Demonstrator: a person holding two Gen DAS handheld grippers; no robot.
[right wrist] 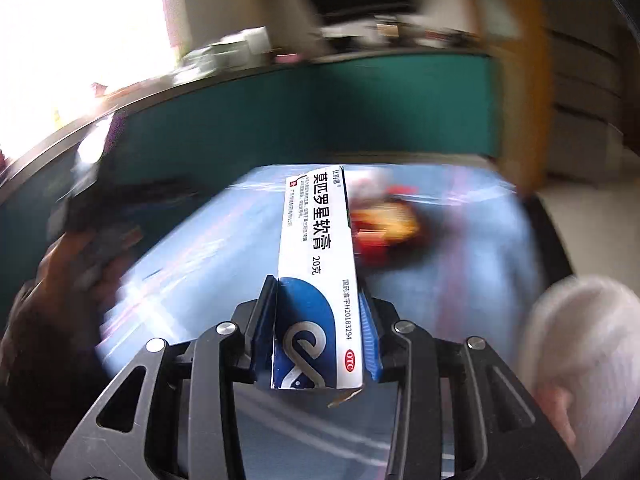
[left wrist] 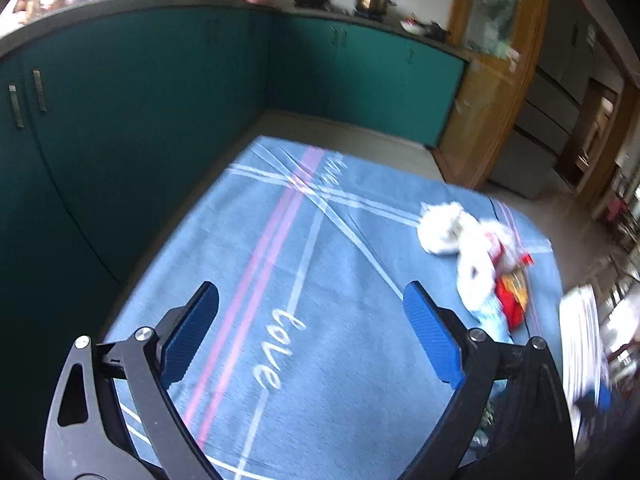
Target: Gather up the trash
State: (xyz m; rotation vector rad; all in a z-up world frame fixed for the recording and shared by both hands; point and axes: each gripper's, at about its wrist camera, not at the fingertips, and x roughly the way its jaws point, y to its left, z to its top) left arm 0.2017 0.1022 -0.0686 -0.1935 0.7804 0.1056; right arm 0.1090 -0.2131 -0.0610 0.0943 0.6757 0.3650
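My right gripper is shut on a white and blue ointment box and holds it above the blue rug. The box also shows at the right edge of the left wrist view. My left gripper is open and empty above the rug. A trash pile lies on the rug's right side: crumpled white tissues and a red and yellow snack wrapper. The wrapper shows blurred in the right wrist view, behind the box.
Teal cabinets under a countertop run along the left and far sides of the rug. A wooden door frame stands at the far right. A blurred white object sits at the lower right of the right wrist view.
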